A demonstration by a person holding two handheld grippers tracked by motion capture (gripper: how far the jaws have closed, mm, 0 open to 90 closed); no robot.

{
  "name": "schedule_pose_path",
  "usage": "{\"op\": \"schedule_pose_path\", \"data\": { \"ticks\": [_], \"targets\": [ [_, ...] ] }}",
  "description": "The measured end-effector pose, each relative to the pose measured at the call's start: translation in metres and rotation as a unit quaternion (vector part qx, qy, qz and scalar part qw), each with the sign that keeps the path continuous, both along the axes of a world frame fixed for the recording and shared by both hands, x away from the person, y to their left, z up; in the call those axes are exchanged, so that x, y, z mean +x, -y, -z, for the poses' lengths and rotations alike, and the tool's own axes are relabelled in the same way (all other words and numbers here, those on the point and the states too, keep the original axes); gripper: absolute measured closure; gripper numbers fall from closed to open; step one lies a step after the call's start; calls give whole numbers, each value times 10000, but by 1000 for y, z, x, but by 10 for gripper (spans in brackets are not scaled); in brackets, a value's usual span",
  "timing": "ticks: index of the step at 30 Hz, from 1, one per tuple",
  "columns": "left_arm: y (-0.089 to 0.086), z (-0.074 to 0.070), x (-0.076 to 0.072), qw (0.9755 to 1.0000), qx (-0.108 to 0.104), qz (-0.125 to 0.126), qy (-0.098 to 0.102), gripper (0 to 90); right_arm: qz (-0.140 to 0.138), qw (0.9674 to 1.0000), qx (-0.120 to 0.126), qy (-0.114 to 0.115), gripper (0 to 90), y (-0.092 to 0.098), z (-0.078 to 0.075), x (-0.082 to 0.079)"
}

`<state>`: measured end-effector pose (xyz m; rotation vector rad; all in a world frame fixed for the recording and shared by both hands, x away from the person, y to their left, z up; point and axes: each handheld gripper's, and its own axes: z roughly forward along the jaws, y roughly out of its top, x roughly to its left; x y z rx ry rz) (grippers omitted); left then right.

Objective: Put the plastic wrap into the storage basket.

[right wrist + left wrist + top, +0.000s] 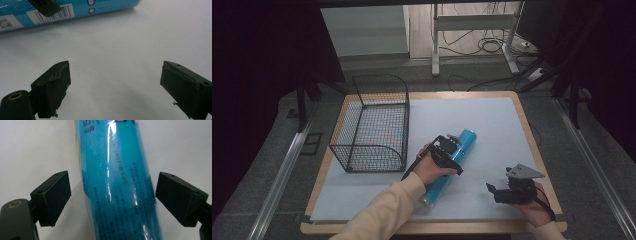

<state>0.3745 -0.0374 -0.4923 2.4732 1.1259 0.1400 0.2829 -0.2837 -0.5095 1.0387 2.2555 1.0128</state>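
- Overhead, high view: a blue tube (451,165) lies on the pale mat (492,125) covering the wooden table (532,145), set diagonally with its capped end toward 7 o'clock and its far end toward 1 o'clock. The left gripper (447,150) sits over the tube's middle, held by the person's left hand (432,170) in a cream sleeve (382,210). A black wire basket (374,122) stands at 10 o'clock from the tube, well apart from it. The right gripper (492,190) rests low at 4 o'clock from the tube, apart from it, with a grey plate on top.
- Left gripper view: the jaws stand apart on either side of the blue tube (117,185), one at 9 o'clock, one at 3 o'clock. A gap shows between each pad and the tube's glossy printed wrap; neither pad touches it.
- Right gripper view: the jaws stand wide apart over bare pale mat (112,65), nothing between them. The blue tube (75,10) runs across the top at 11 o'clock, showing a barcode label, with a jaw of the left gripper (46,6) in front of it.
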Motion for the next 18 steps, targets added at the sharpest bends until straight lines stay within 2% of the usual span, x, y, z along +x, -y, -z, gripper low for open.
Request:
{"op": "schedule_pose_path", "data": {
  "ticks": [6, 7, 10, 18],
  "targets": [
    [2, 8, 6, 9998, 81, -37, -178, 140, 2, 10000, -11, -9, 98, 0, 0, 0],
    [3, 11, 8, 9996, 28, -56, -278, 145, -3, 10000, -4, -14, 98, 0, 0, 0],
    [4, 15, 8, 9993, 47, -33, -356, 160, 5, 10000, -21, 0, 98, 0, -1, 0],
    [8, 14, 8, 9992, 251, -69, -298, 210, 38, 10000, -31, -29, 98, 1, 1, 1]
  ]
}}
